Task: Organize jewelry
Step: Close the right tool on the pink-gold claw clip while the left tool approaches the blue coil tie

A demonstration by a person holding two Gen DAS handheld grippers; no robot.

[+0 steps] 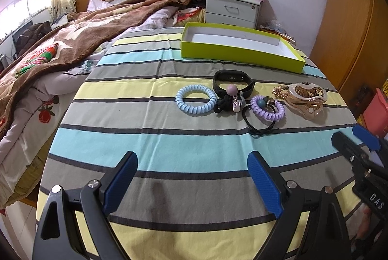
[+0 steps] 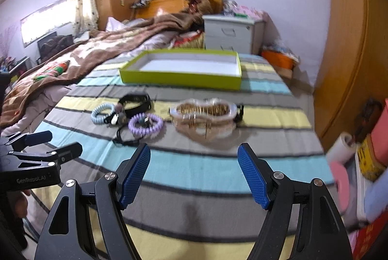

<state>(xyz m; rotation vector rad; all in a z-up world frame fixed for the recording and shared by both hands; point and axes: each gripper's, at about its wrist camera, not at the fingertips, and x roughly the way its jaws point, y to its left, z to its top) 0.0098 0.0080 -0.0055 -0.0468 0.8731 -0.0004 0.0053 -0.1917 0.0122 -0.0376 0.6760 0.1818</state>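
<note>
Both of your tools are spread wide with nothing between the pads: the left tool [image 1: 192, 181] hovers over the striped cloth [image 1: 145, 138] short of the jewelry, and the right tool [image 2: 194, 175] hangs in front of the big hair claw [image 2: 203, 119]. Nothing has gone into the green box [image 1: 240, 54] yet; its white floor is bare, so you look to be at the very first pick. The pieces lie in a loose row between you and the box: a blue coil [image 1: 196, 103] on the left, a black band [image 1: 233, 82] behind it, a black tie [image 1: 230, 102] with a pink bead and charm touching both, a purple coil [image 1: 266, 108] lying over a thin black cord [image 1: 254, 125], and the claw at the right end, with a gold piece just behind it that I cannot identify. The right wrist view is blurred, so fine detail there is unclear. For the next move, the claw sits nearly straight ahead of your right tool and apart from the tangle, which makes it the easiest start. It is bulky and hard, so close across its narrow width, lift clear, then carry it over the box's near wall.
</note>
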